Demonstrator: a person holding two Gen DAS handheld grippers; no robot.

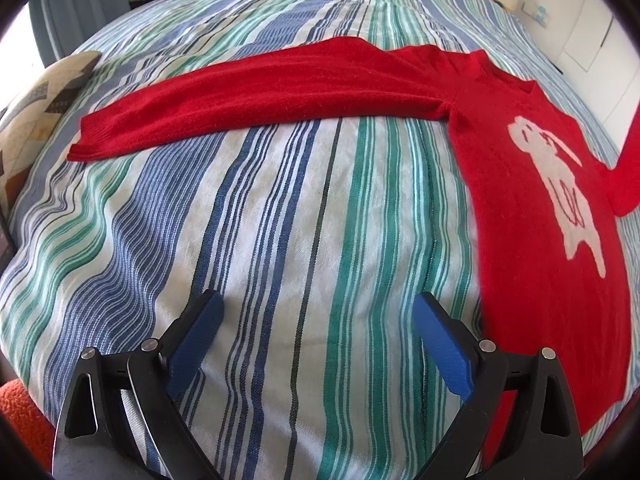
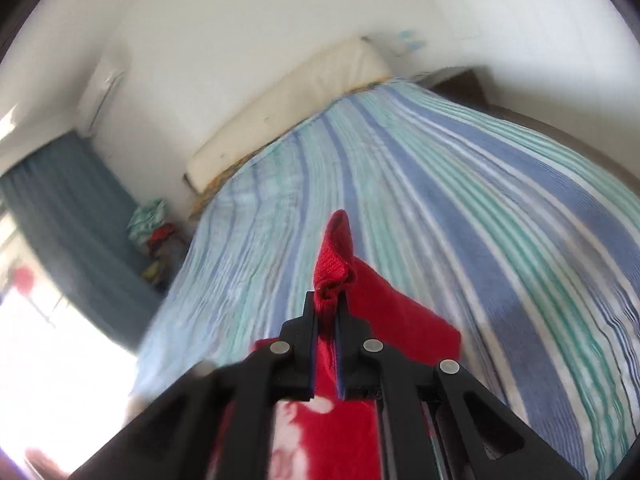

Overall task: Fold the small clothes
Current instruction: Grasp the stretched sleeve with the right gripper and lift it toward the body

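My red sweater (image 1: 532,184) lies front up on the striped bedspread (image 1: 280,240), a pale animal figure (image 1: 560,176) on its chest and one long sleeve (image 1: 248,100) stretched flat out to the side. I have my left gripper (image 1: 316,320) angled down over bare bedspread just beside the sweater's body, jaws spread wide with nothing between them. My right gripper (image 2: 326,306) is clamped on the other sleeve's cuff (image 2: 334,256), which bunches up past the fingertips, raised off the bed.

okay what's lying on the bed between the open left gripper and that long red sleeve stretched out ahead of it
Nothing but bare striped bedspread. In the left wrist view, the stretch from the left gripper up to the sweater's sleeve holds no other item.
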